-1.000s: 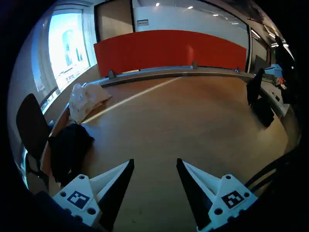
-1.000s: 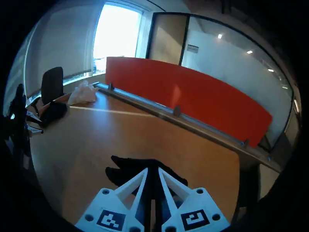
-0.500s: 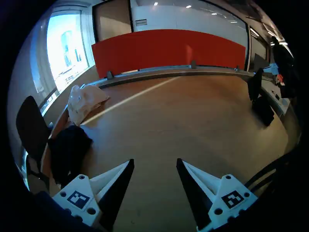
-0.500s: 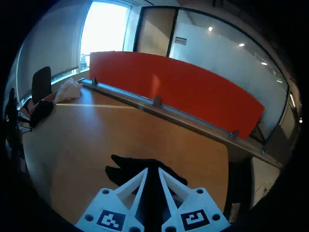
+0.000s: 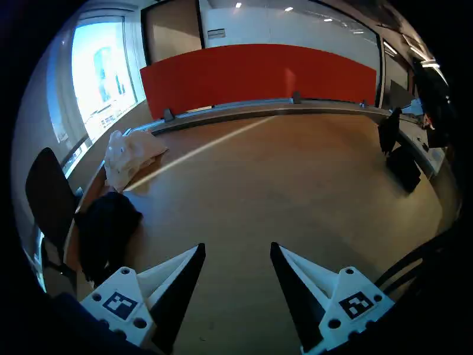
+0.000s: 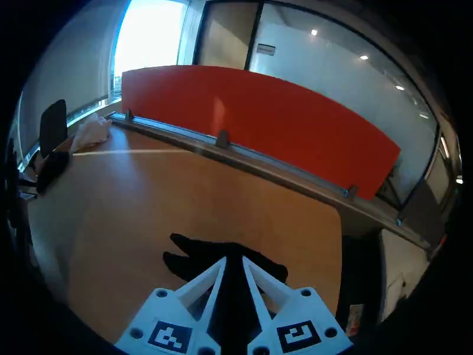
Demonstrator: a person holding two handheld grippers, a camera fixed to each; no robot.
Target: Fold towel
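Observation:
My right gripper (image 6: 234, 263) is shut on a black towel (image 6: 195, 257), which bunches around and ahead of the fingertips above the wooden table (image 6: 177, 195). Most of the towel is hidden under the fingers. My left gripper (image 5: 236, 251) stands open over the bare table (image 5: 284, 177), nothing between its fingers. In the left gripper view a dark hanging shape (image 5: 390, 131) shows at the table's far right edge; I cannot tell what it is.
A white crumpled bag or cloth (image 5: 127, 155) and a black heap (image 5: 106, 231) lie at the table's left end, by a dark chair (image 5: 47, 189). A red partition (image 5: 260, 74) on a metal rail (image 6: 236, 157) borders the far edge. The table's right end (image 6: 340, 254) drops off.
The right gripper view has swung to the right, so the partition and white bag slid left; the towel stays in its grip. The left gripper has barely moved.

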